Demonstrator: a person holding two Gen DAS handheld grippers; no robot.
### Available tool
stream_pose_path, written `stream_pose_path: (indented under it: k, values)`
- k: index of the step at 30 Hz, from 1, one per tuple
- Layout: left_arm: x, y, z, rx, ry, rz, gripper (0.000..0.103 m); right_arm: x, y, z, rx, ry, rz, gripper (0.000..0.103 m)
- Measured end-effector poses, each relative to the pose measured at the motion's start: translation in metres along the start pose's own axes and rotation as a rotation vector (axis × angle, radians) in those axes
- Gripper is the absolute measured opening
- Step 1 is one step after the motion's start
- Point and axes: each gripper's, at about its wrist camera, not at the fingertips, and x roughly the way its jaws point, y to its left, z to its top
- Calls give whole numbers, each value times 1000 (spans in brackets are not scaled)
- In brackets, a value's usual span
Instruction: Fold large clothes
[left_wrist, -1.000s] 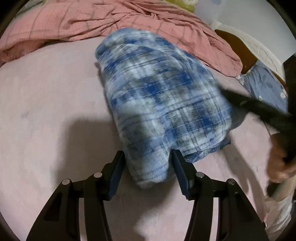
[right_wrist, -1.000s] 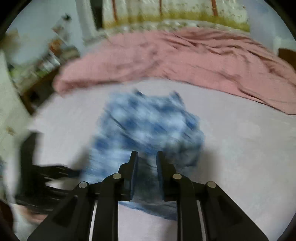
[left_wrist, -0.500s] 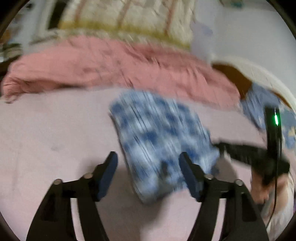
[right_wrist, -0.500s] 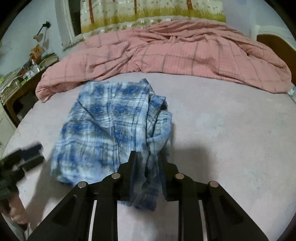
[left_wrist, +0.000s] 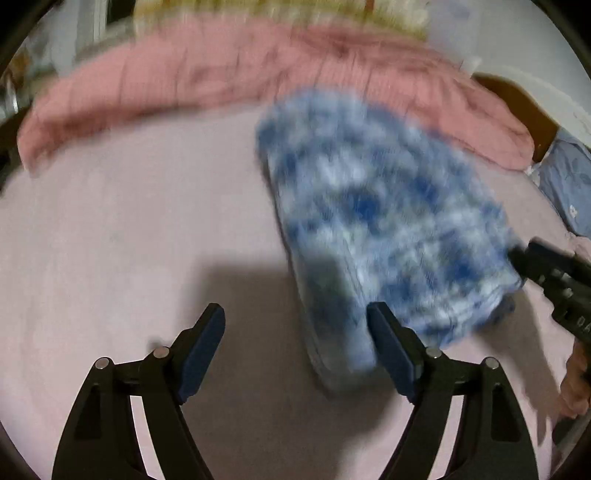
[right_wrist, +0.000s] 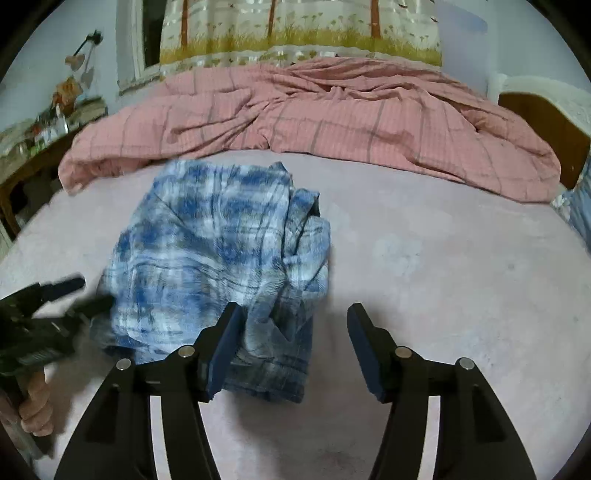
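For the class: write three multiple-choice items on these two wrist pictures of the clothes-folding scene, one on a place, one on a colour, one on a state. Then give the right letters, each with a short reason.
1. Where does the plaid shirt lie?
A. on the pink bedsheet, in front of the bunched pink quilt
B. on top of the quilt
C. on the floor

2. What colours is the shirt?
A. red and black
B. blue and white
C. plain green

3. How does the right gripper stand?
A. clamped on the shirt
B. shut on nothing
C. jaws apart, gripping nothing

Answers:
1 A, the shirt rests on bare sheet with the quilt behind it.
2 B, its plaid is blue and white in both views.
3 C, the jaws are opening; the shirt's edge lies by one pad, unpinched.
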Motion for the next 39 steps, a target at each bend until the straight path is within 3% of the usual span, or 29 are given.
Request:
stream_pose_path:
  k: [8,11,14,16,17,19,21,23,27,30,31,34,35,36,37,38,39]
  values:
    - [-10,3,3,-1,-12,-45,79,7,-1,-4,-28,11,-12,69]
    - [-35,7,5,-19,-110,-85,78,-1,-4,-2,-26,-3,-5,69]
    - [-63,20,9,-114,-253,-106,81,-24,-11,9,-10,-49,19,69]
    - [-78,28,10,-159,-358,-109,89,-44,-21,19,47,-112,71,80]
    - [-81,30,12,-161,-373,-141,89,-54,-28,24,89,-150,109,84]
    - [-81,31,23,-169,-353,-238,93,-62,-37,30,147,-201,152,89]
    - [-71,35,37,-212,-323,-289,99,-60,-44,37,203,-223,186,89]
    - [-50,39,53,-254,-236,-358,102,-43,-50,42,249,-211,243,91]
    - [12,42,68,-335,-32,-460,102,21,-64,38,360,-68,351,92]
    - [49,46,59,-387,61,-539,101,65,-67,22,408,36,460,92]
    - [57,46,57,-390,88,-541,100,77,-66,16,415,57,499,92]
    - [53,30,53,-284,67,-544,100,107,-59,5,422,136,556,92]
    - [53,23,50,-257,71,-543,99,110,-58,3,415,125,558,92]
    - [52,18,48,-228,67,-504,89,109,-58,2,405,125,561,91]
    - [52,13,47,-202,64,-449,75,109,-57,3,403,131,568,84]
    - [48,7,47,-175,63,-402,71,110,-57,2,408,133,581,77]
    - [43,1,45,-155,55,-380,59,112,-57,0,415,141,595,68]
